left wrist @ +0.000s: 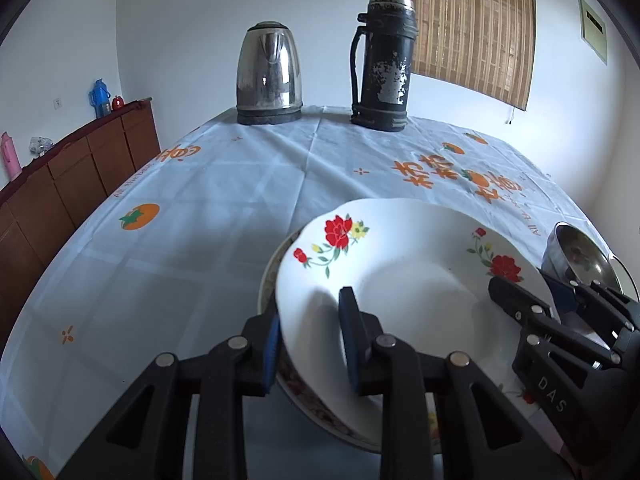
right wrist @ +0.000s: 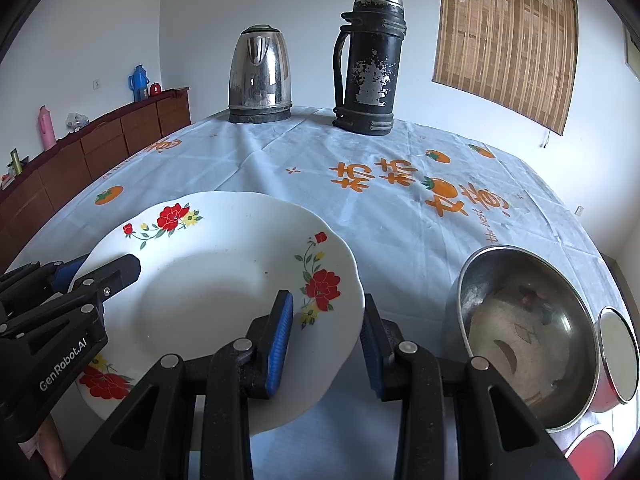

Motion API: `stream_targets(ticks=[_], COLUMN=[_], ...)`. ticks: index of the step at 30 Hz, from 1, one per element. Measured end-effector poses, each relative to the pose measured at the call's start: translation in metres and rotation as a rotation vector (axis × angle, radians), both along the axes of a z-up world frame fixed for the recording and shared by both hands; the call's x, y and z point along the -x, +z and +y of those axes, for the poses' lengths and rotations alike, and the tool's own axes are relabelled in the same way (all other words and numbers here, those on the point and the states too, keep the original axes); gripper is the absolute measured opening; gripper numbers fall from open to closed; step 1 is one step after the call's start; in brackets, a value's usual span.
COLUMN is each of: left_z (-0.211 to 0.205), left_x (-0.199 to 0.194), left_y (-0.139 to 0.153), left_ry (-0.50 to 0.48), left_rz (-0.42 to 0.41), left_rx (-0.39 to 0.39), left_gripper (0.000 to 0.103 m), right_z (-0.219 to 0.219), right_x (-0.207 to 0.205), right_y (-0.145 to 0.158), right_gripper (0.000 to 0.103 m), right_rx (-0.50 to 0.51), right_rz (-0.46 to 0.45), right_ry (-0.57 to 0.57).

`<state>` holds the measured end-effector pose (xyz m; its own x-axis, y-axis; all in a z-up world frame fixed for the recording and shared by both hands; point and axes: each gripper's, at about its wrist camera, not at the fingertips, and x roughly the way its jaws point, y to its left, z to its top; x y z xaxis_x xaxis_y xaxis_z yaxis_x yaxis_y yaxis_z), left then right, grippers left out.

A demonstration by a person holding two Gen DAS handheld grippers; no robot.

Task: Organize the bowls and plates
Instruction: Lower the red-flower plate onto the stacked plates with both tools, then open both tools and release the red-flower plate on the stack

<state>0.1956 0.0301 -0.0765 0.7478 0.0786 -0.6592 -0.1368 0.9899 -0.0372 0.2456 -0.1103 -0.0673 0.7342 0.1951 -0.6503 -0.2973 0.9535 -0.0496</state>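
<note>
Both hand-held grippers, left (left wrist: 310, 344) and right (right wrist: 326, 344), pinch the flowered plate (right wrist: 208, 280) at the worktop's (right wrist: 360, 208) near edge; kettle (right wrist: 259, 80) and flask (right wrist: 370, 64) at the far edge, wooden sideboard (right wrist: 100, 148) by the white wall.

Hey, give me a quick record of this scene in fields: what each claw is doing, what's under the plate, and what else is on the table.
left claw: shut on the near-left rim of the floral plate
right claw: straddles the plate's right rim; grip not clear
plate: white with red flowers, tilted
under plate: another patterned dish, partly hidden
steel bowl: right of the plate, on the tablecloth
far edge: steel kettle and black flask, upright
</note>
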Motion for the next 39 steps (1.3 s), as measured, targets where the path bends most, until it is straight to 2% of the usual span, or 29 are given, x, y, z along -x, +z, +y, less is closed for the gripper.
stream_targets(ticks=[25,29,39], left_z=[-0.0037,-0.0052,-0.0057], left_x=[-0.0013,-0.0011,0.0003], left_y=[-0.0018,-0.0016,-0.0012], left_ry=[-0.006,-0.017,-0.024], left_rz=[0.004,0.005,0.005], left_rx=[0.003,0.003,0.007], left_gripper=[0.026,0.035,0.037], right_z=[0.0017,0.0021,0.0023], right_x=[0.0009,0.0009,0.0014], right_y=[0.0011,0.0008,0.0015], right_gripper=[0.037,0.037,0.04], right_rx=[0.01,0.01,0.024], right_rz=[-0.002,-0.002,-0.003], right_ry=[0.001,0.001,0.001])
